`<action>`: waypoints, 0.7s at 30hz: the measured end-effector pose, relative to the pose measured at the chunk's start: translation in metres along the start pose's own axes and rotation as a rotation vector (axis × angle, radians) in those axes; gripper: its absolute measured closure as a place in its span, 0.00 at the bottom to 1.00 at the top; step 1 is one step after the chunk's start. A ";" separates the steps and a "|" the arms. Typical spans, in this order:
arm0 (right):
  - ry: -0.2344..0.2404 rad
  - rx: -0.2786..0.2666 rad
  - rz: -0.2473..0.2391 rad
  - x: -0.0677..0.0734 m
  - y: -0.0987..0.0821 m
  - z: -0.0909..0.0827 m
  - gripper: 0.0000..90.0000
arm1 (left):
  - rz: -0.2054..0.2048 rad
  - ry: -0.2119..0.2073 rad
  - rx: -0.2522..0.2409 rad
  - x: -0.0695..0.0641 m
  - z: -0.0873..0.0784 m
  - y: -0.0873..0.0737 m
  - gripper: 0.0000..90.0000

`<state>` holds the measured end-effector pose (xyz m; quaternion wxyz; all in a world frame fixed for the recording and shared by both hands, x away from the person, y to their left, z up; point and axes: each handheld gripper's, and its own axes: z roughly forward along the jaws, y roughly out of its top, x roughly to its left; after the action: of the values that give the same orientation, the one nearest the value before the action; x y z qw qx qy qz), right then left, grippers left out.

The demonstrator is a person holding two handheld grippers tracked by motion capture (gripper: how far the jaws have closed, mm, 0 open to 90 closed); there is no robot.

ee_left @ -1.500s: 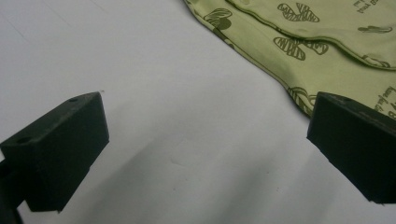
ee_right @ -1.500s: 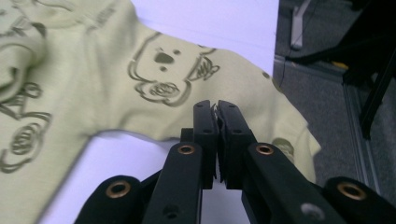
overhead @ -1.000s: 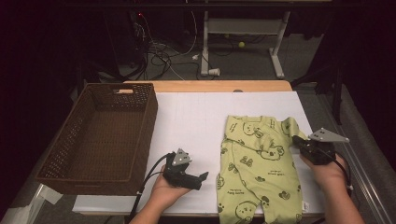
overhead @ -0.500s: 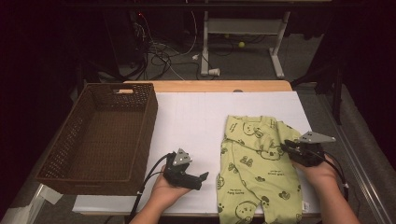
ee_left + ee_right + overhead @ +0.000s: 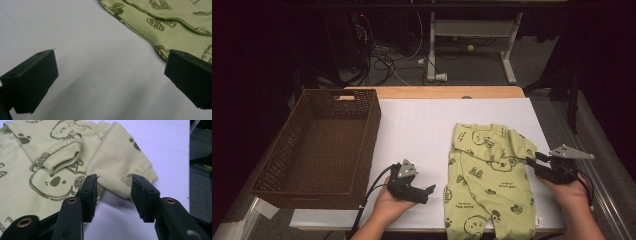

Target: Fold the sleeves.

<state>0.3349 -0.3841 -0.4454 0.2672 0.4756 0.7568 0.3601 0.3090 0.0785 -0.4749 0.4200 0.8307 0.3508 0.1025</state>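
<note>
A light green baby onesie [image 5: 487, 175] with dark bear prints lies flat on the right half of the white table [image 5: 422, 125]. My right gripper [image 5: 531, 161] sits at its right edge. Its jaws have just been opening and now stand apart, their pads clear of the cloth. In the right gripper view the folded right sleeve [image 5: 117, 170] lies just beyond the right gripper [image 5: 113, 192]. My left gripper [image 5: 430, 192] rests on the table left of the onesie, open, with bare table between its jaws. The left gripper [image 5: 110, 77] points toward the onesie's edge [image 5: 175, 27].
A dark brown wicker basket [image 5: 367, 130] stands on the left side of the table, empty inside. A wooden strip [image 5: 437, 92] runs along the table's far edge. Beyond it are cables and a white stand on the floor.
The right gripper went left over the onesie's right sleeve, then drew back to the right, and its jaws have come apart. The left gripper has not moved.
</note>
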 end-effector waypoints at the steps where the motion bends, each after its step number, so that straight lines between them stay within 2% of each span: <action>1: -0.001 0.004 0.015 -0.001 -0.002 -0.002 0.64 | 0.001 0.000 0.001 0.000 0.000 0.000 0.00; 7: -0.004 0.001 0.069 -0.003 -0.011 -0.010 0.61 | 0.006 0.000 0.008 -0.001 0.001 0.000 0.00; 10: -0.008 0.004 0.075 -0.003 -0.012 -0.008 0.57 | 0.008 -0.002 0.009 -0.001 0.001 0.001 0.00; 15: -0.021 0.022 0.110 -0.007 -0.011 0.005 0.53 | -0.018 -0.015 -0.004 0.003 0.000 0.001 0.00; 21: -0.027 0.043 0.170 -0.013 -0.007 0.021 0.56 | -0.009 -0.014 0.000 0.002 0.000 0.001 0.00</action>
<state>0.3521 -0.3918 -0.4622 0.2355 0.5488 0.7175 0.3586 0.3114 0.0793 -0.4745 0.4229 0.8298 0.3515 0.0949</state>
